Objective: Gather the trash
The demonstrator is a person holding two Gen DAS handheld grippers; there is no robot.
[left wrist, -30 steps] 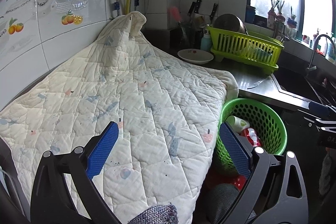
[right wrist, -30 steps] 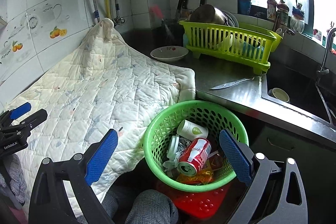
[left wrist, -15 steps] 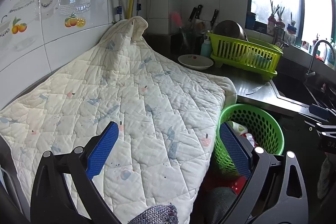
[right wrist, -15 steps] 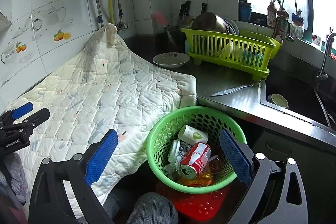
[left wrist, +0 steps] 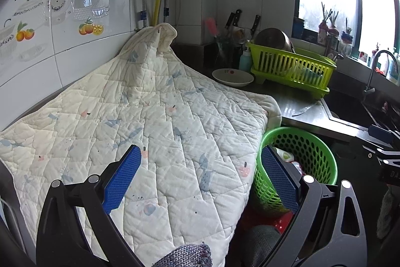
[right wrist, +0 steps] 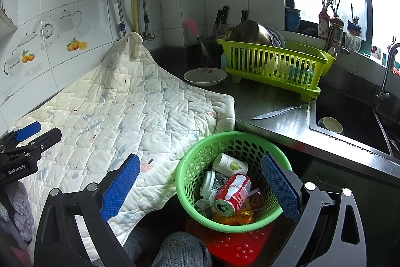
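A round green basket stands on a red stool below the counter edge. In it lie a red soda can, a white paper cup, a plastic lid and crumpled wrappers. My right gripper is open and empty, held above and in front of the basket. My left gripper is open and empty over the white quilted cloth; the basket shows at its right. The left gripper also shows at the left edge of the right wrist view.
The quilted cloth covers the left counter. A white bowl, a yellow-green dish rack with a pot, a knife on the steel counter and a sink with a small cup lie beyond. Tiled wall at the left.
Both grippers have drawn back and risen a little, so the basket and counter look smaller and lower. Nothing was picked up or released; the trash in the basket lies as before.
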